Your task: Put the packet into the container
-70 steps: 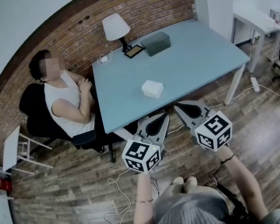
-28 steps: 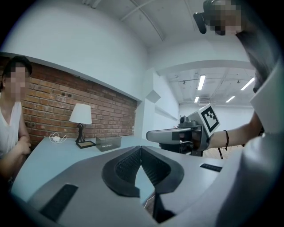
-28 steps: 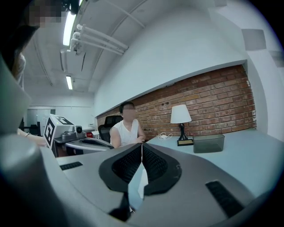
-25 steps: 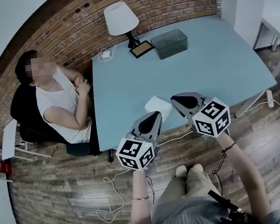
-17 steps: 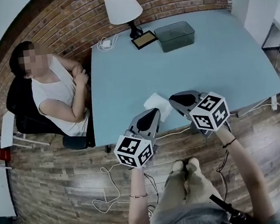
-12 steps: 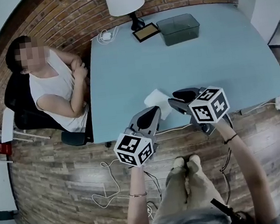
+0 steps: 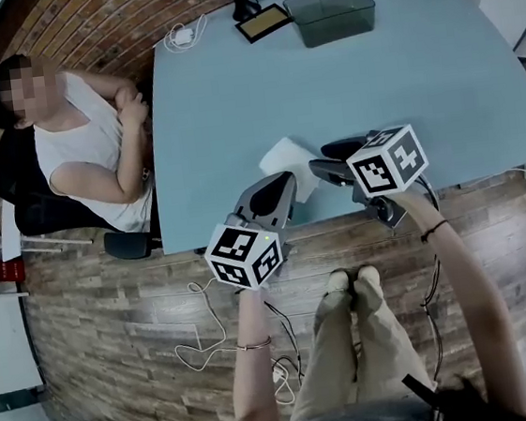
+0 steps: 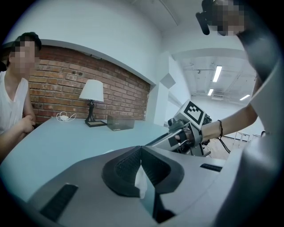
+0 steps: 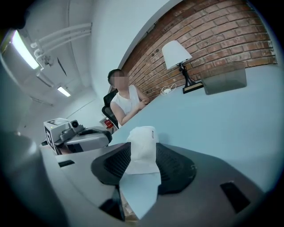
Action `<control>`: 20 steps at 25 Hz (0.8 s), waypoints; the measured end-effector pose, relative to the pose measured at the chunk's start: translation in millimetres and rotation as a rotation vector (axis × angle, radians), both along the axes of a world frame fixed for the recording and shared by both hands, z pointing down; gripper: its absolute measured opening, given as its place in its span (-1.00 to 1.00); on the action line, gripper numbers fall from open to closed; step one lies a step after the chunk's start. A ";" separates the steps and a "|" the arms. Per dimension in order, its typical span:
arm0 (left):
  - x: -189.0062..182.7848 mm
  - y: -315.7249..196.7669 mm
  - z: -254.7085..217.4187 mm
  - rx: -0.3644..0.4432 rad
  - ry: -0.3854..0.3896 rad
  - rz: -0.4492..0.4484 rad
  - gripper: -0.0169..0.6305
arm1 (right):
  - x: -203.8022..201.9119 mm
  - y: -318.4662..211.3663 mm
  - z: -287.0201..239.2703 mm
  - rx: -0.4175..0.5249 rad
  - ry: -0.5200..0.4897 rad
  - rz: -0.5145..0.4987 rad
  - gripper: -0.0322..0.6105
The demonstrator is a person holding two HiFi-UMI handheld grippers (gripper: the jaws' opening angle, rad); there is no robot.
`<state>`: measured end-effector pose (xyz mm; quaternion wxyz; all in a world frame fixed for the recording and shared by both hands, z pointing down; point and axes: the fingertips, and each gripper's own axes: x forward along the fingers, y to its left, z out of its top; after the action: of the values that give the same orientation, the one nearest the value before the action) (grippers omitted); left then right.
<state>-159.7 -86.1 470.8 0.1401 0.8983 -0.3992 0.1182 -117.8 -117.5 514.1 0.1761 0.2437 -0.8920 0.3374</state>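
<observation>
The white packet (image 7: 286,160) lies flat on the blue table (image 7: 417,74) near its front edge. My right gripper (image 7: 320,160) reaches it from the right. Its jaws are opening, and the packet (image 9: 143,138) shows between them without the pads pressing on it. My left gripper (image 7: 279,186) hovers at the packet's near side, its jaws shut with nothing in them (image 8: 141,150). The container (image 7: 330,13), a clear grey open box, stands at the table's far edge, also visible as the container (image 8: 120,123) and the container (image 9: 224,80).
A lamp (image 8: 92,91) and a small framed tablet (image 7: 265,22) stand left of the container, with a white charger cable (image 7: 179,37) beyond. A person (image 7: 80,141) sits at the table's left side. Wooden floor (image 7: 120,363) lies below the front edge.
Both grippers have come forward over the table's front edge to the packet. The right gripper's jaws, together before, now stand apart around the packet.
</observation>
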 end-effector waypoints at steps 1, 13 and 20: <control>-0.1 -0.7 2.2 -0.002 0.001 -0.001 -0.92 | -0.7 0.3 2.9 -0.008 0.002 -0.004 -0.41; 3.2 -0.6 12.0 -0.015 0.015 -0.028 -0.92 | -6.8 -1.7 30.8 -0.163 0.001 -0.045 -0.42; 0.2 2.8 9.5 -0.009 0.012 -0.037 -0.92 | -8.4 1.8 24.7 -0.108 0.021 -0.062 -0.65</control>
<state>-159.5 -83.4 480.3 0.1487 0.8908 -0.4145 0.1120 -126.2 -115.7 538.7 0.2090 0.2096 -0.8778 0.3767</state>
